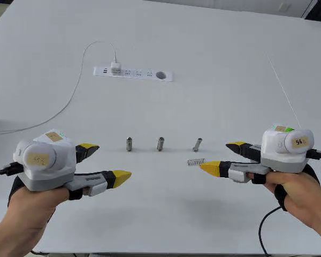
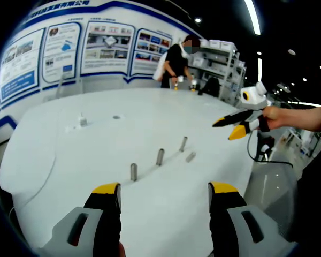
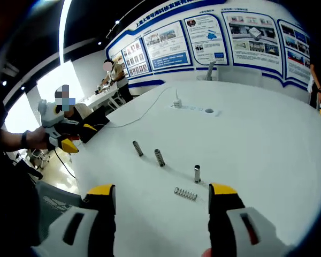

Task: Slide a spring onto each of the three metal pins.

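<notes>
Left tongs [image 1: 112, 160] and right tongs [image 1: 218, 155] both gape, empty. The loose spring [image 1: 196, 161] lies just right of centre, below the bare pin [image 1: 197, 143]; a glancing pinch could roll it away

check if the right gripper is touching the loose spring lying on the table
Apart. The right gripper view shows the spring lying on the table between the yellow tips of the open right gripper, with bare white table on either side of it.

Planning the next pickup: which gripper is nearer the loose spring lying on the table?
Right. The right gripper has a fingertip just beside the loose spring; the left gripper is well away, beyond the row of pins.
</notes>
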A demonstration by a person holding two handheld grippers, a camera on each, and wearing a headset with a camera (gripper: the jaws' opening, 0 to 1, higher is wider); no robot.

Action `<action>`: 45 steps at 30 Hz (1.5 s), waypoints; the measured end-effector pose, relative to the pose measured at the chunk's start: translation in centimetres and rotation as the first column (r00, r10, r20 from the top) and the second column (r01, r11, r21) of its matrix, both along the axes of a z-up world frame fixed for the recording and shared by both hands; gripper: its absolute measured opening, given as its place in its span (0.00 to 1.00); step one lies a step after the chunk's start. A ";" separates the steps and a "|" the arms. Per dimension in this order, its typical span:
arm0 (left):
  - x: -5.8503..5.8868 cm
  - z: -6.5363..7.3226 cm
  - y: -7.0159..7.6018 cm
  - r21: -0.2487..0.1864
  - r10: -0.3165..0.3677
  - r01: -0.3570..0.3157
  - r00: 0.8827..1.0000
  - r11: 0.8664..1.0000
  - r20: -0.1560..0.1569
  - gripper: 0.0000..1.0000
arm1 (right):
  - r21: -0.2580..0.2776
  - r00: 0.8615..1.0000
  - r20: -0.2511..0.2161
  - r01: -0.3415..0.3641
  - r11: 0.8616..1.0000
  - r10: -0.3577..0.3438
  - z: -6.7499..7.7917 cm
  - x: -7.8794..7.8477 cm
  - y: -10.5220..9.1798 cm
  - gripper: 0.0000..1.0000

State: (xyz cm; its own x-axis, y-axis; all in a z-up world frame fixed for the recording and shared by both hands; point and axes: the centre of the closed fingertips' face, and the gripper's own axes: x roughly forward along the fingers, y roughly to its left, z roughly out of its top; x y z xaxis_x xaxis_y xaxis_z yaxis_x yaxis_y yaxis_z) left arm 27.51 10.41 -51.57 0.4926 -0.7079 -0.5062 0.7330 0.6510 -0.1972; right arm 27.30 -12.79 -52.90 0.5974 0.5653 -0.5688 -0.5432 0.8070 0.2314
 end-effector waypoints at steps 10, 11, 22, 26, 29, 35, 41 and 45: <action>0.7 0.0 0.0 0.009 0.007 -0.007 1.000 1.000 0.004 0.71 | 0.007 0.998 0.025 0.059 0.998 -0.059 0.7 -0.9 -2.2 0.76; 0.7 -0.1 -0.1 0.010 0.004 -0.004 1.000 1.000 0.004 0.72 | 0.009 0.997 0.031 0.065 0.998 -0.065 0.8 -1.0 -2.4 0.76; 0.6 -0.5 -0.6 0.029 -0.009 0.009 1.000 1.000 0.001 0.74 | 0.023 0.996 0.019 0.092 0.995 -0.092 0.2 -2.9 -3.0 0.80; 0.4 -0.8 -0.9 0.033 -0.016 0.017 1.000 0.999 -0.007 0.75 | 0.024 0.996 0.012 0.090 0.996 -0.091 0.0 -3.4 -3.0 0.81; 0.3 -1.0 -1.5 0.037 -0.031 0.031 0.999 0.999 -0.011 0.75 | 0.025 0.996 0.006 0.090 0.996 -0.090 -0.2 -3.5 -3.2 0.82; 0.1 -1.3 -2.9 0.042 -0.065 0.066 0.998 0.997 -0.018 0.76 | 0.020 0.996 -0.002 0.085 0.996 -0.085 -0.5 -4.0 -3.6 0.83; -0.3 -1.5 -5.0 0.050 -0.119 0.120 0.993 0.992 -0.020 0.76 | 0.012 0.996 -0.008 0.084 0.996 -0.084 -0.8 -4.6 -4.0 0.83; -0.5 -1.9 -6.3 0.070 -0.161 0.162 0.987 0.984 -0.017 0.75 | 0.015 0.996 -0.010 0.086 0.996 -0.086 -0.9 -4.8 -4.0 0.83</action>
